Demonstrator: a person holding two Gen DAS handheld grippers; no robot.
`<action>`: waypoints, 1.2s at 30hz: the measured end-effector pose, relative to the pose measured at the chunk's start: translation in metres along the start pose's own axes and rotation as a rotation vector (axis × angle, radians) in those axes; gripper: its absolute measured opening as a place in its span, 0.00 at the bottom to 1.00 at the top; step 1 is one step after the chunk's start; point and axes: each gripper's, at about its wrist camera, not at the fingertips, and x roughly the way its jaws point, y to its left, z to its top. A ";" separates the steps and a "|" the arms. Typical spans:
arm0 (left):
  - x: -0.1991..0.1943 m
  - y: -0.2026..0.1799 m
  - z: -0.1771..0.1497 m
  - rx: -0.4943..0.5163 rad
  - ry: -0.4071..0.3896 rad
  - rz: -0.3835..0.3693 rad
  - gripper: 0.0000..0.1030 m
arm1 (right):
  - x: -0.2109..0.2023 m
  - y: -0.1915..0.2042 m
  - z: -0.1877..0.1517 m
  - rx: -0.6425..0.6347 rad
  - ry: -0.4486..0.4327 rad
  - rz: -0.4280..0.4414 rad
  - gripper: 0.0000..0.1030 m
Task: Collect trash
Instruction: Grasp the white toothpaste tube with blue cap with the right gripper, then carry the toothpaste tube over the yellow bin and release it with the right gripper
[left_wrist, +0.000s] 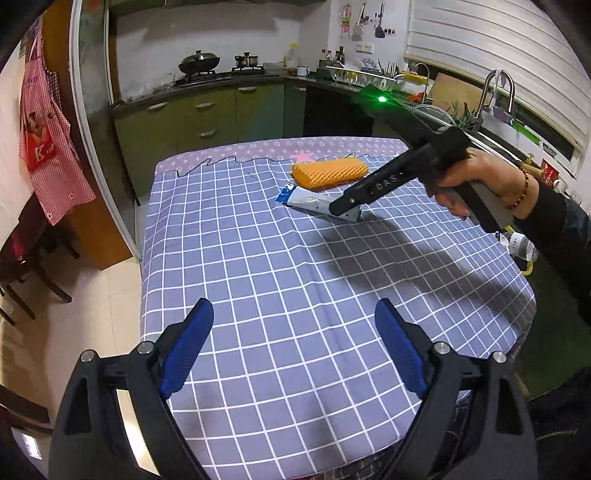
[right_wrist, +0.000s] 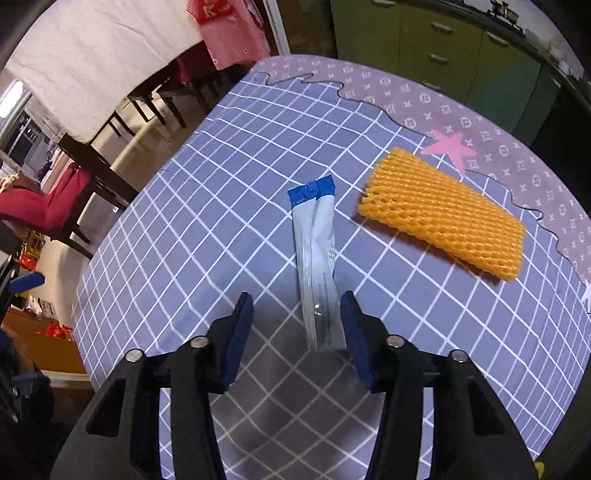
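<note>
Now | right gripper (right_wrist: 297, 325): jaws half apart, astride sachet (right_wrist: 316, 258), right pad touching | left gripper (left_wrist: 294, 349): wide apart, empty

Bright overhead light; dark shadows on tablecloth (left_wrist: 258, 258); fisheye bending, black corners.

Both tongs (left_wrist: 294, 345) (right_wrist: 297, 338) seemingly agape.

On the table (right_wrist: 221, 155), the sachet (right_wrist: 314, 236) lies just left of the foam net (right_wrist: 443, 214).
</note>
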 end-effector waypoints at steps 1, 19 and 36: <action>0.001 0.001 -0.001 -0.001 0.000 -0.002 0.82 | 0.003 -0.003 0.002 0.004 0.005 -0.004 0.40; 0.006 -0.006 -0.005 0.012 0.004 -0.021 0.84 | 0.009 -0.002 0.007 0.029 -0.011 -0.043 0.18; 0.020 -0.022 -0.005 -0.012 -0.015 -0.110 0.86 | -0.188 -0.145 -0.270 0.617 -0.274 -0.334 0.21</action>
